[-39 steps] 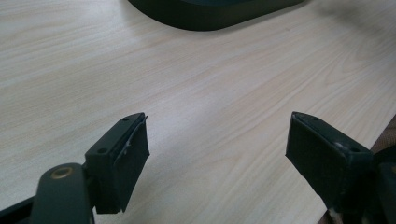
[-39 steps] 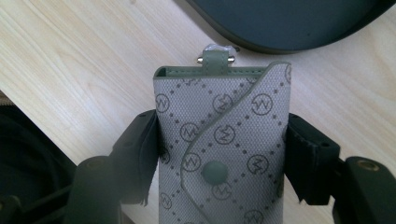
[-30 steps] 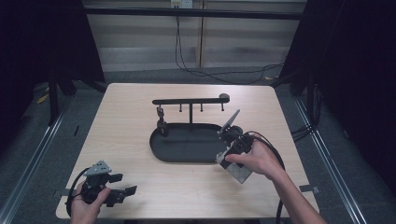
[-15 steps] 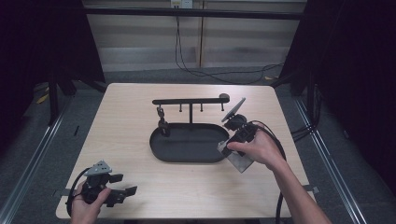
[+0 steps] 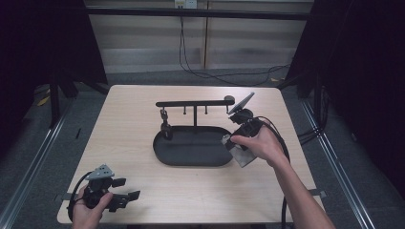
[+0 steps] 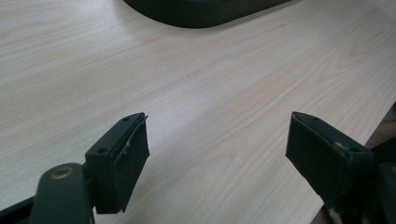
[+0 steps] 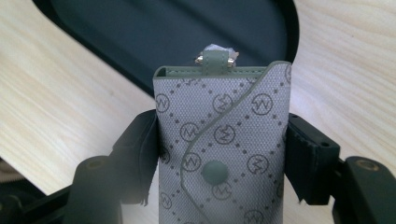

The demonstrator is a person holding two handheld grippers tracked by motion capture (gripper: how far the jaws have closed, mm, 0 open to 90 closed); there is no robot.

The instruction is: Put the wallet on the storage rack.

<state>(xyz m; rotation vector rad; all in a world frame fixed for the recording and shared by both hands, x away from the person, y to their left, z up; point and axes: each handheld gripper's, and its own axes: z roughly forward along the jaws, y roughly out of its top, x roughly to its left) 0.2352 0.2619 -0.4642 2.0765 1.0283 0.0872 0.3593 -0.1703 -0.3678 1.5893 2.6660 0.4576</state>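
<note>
A grey patterned pouch point(image 7: 224, 130) with a snap button and a small metal-pinned loop on top is clamped between the jaws of my right gripper point(image 7: 222, 154). In the high view that right gripper point(image 5: 233, 145) hangs at the right end of the black oval tray point(image 5: 191, 161), with the pouch point(image 5: 240, 156) angled down over the tray's edge. A black stand with a horizontal hook bar point(image 5: 193, 103) rises from the tray's back, and a small dark item point(image 5: 165, 126) hangs at its left. My left gripper point(image 5: 128, 188) is open at the front left, its jaws wide apart over bare wood point(image 6: 217, 135).
The tray's rim point(image 6: 201, 9) lies beyond the left gripper's jaws, and its dark floor point(image 7: 140, 28) shows behind the pouch. The light wooden table point(image 5: 124, 124) has its front edge just under the left hand. Cables point(image 5: 282, 138) trail from the right gripper.
The right hand has carried the pouch away from the person, up along the tray's right end toward the stand. The left gripper has stayed in place, open.
</note>
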